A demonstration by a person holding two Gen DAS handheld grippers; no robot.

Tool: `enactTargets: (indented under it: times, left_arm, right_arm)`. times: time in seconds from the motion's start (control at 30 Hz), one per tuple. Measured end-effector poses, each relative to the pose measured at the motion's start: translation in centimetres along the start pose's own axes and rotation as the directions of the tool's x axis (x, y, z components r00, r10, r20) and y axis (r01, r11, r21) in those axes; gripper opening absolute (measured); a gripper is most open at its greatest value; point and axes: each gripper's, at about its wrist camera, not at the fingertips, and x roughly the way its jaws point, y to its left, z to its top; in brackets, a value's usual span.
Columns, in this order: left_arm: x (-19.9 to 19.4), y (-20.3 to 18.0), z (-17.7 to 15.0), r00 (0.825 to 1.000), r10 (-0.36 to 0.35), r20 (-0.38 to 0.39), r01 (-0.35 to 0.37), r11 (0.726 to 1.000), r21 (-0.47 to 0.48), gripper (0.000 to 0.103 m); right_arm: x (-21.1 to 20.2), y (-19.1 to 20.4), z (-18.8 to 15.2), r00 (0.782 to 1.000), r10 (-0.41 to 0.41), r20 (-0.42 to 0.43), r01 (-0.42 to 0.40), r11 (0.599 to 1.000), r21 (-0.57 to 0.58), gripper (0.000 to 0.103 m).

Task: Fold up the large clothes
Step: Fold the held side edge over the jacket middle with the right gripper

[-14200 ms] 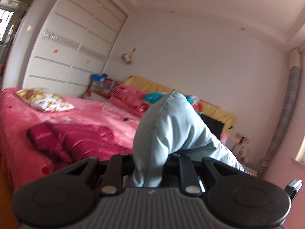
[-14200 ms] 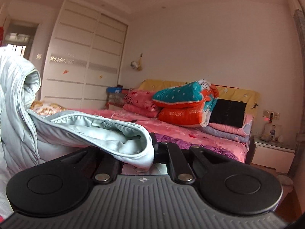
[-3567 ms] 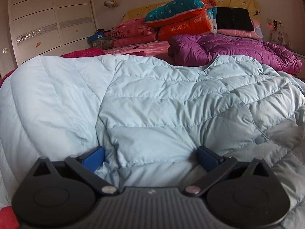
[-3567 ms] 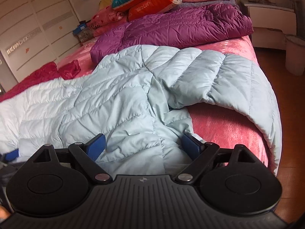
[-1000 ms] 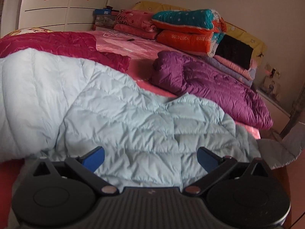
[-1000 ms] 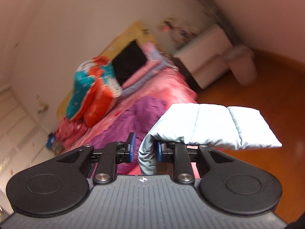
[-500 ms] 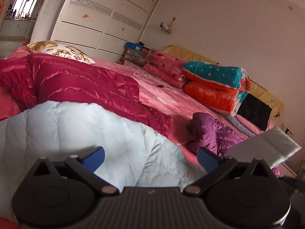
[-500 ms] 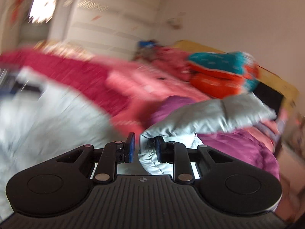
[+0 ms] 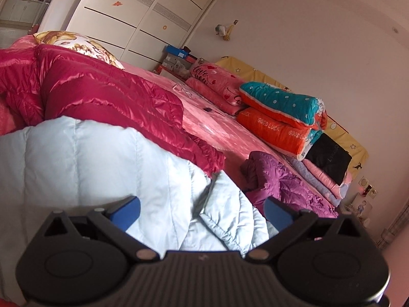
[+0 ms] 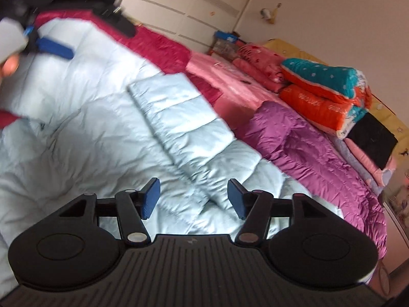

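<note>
A light blue puffer jacket (image 10: pixel 76 97) lies spread on the pink bed (image 9: pixel 212 125). Its sleeve (image 10: pixel 179 117) lies folded across the body, just ahead of my right gripper (image 10: pixel 194 197). That gripper's jaws are opening, and its blue pads stand apart above the sleeve's near end without pressing on it. My left gripper (image 9: pixel 202 209) is open over another part of the jacket (image 9: pixel 76 158), with fabric bulging between its pads but not gripped. In the right wrist view, one blue pad (image 10: pixel 55 47) of the left gripper shows at the jacket's far upper left.
A crimson puffer jacket (image 9: pixel 102 97) lies beyond the blue one and a purple jacket (image 10: pixel 319 153) to its right. Folded quilts (image 9: pixel 281 117) and pillows are stacked at the headboard. A white wardrobe (image 9: pixel 127 20) stands behind. A nightstand (image 9: pixel 363 204) stands at the bed's right.
My right gripper carried the sleeve over the jacket body, then opened and let it go; the sleeve now lies flat there. The left gripper's view rolled and shifted slightly.
</note>
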Motion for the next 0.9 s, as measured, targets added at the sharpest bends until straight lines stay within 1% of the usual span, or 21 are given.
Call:
enactTargets:
  times: [0.1, 0.17, 0.23, 0.33, 0.43, 0.47, 0.5, 0.53, 0.57, 0.6, 0.63, 0.67, 0.77, 0.8, 0.9]
  left_arm:
    - [0.0, 0.1, 0.2, 1.000, 0.001, 0.004, -0.001, 1.000, -0.001, 0.102]
    - [-0.1, 0.3, 0.4, 1.000, 0.004, 0.014, -0.004, 1.000, 0.004, 0.102]
    - [-0.3, 0.3, 0.5, 1.000, 0.010, 0.027, -0.010, 1.000, 0.018, 0.102]
    - [-0.2, 0.3, 0.7, 0.999, 0.023, 0.045, -0.025, 0.999, 0.045, 0.102]
    - [-0.2, 0.5, 0.7, 0.999, 0.022, 0.048, -0.024, 0.999, 0.046, 0.102]
    - [-0.2, 0.6, 0.8, 0.999, 0.021, 0.047, -0.023, 0.999, 0.045, 0.102]
    - [-0.2, 0.6, 0.8, 0.999, 0.020, 0.048, -0.023, 0.999, 0.047, 0.102]
    - [-0.1, 0.6, 0.8, 0.999, 0.021, 0.047, -0.023, 0.998, 0.051, 0.102]
    - [-0.1, 0.7, 0.8, 0.999, 0.021, 0.047, -0.024, 0.998, 0.054, 0.102]
    - [-0.1, 0.7, 0.8, 0.999, 0.020, 0.047, -0.023, 0.998, 0.057, 0.102]
    - [-0.1, 0.7, 0.8, 0.999, 0.019, 0.049, -0.021, 0.998, 0.057, 0.102]
    - [-0.1, 0.8, 0.8, 0.999, 0.018, 0.052, -0.021, 0.998, 0.056, 0.102]
    - [-0.1, 1.1, 1.1, 0.998, 0.015, 0.056, -0.017, 0.999, 0.038, 0.102]
    - [-0.3, 1.1, 1.1, 0.998, 0.012, 0.060, -0.014, 0.999, 0.032, 0.102]
    - [-0.7, 1.2, 1.1, 0.996, 0.004, 0.084, -0.006, 1.000, 0.021, 0.102]
  right_arm:
    - [1.0, -0.2, 1.2, 0.999, 0.002, 0.034, -0.001, 1.000, -0.020, 0.080]
    - [2.6, 0.0, 2.0, 0.999, 0.027, 0.042, -0.025, 0.999, -0.048, 0.080]
    - [2.8, 0.6, 2.8, 0.997, 0.044, 0.056, -0.040, 0.997, -0.067, 0.080]
    - [4.7, 0.9, 4.1, 0.995, 0.069, 0.067, -0.064, 0.996, -0.064, 0.078]
    - [6.1, 1.3, 4.7, 0.993, 0.098, 0.070, -0.093, 0.993, -0.067, 0.075]
    - [6.5, 1.6, 4.8, 0.993, 0.099, 0.069, -0.094, 0.992, -0.081, 0.072]
    - [7.1, 1.8, 4.9, 0.993, 0.098, 0.064, -0.091, 0.991, -0.096, 0.065]
    - [7.8, 2.0, 4.9, 0.993, 0.100, 0.059, -0.093, 0.990, -0.106, 0.061]
    - [7.9, 2.1, 4.8, 0.993, 0.105, 0.056, -0.099, 0.989, -0.107, 0.052]
    - [8.0, 2.2, 4.7, 0.993, 0.106, 0.053, -0.100, 0.989, -0.105, 0.045]
    - [8.3, 2.2, 4.6, 0.993, 0.103, 0.049, -0.097, 0.990, -0.102, 0.043]
    - [8.4, 2.2, 4.5, 0.994, 0.099, 0.052, -0.094, 0.991, -0.097, 0.037]
    - [8.0, 1.9, 4.3, 0.993, 0.092, 0.078, -0.088, 0.994, -0.064, 0.020]
    - [7.6, 1.7, 4.3, 0.991, 0.095, 0.090, -0.091, 0.995, -0.047, 0.017]
    - [5.9, 1.7, 4.8, 0.982, 0.126, 0.138, -0.125, 0.992, -0.011, 0.016]
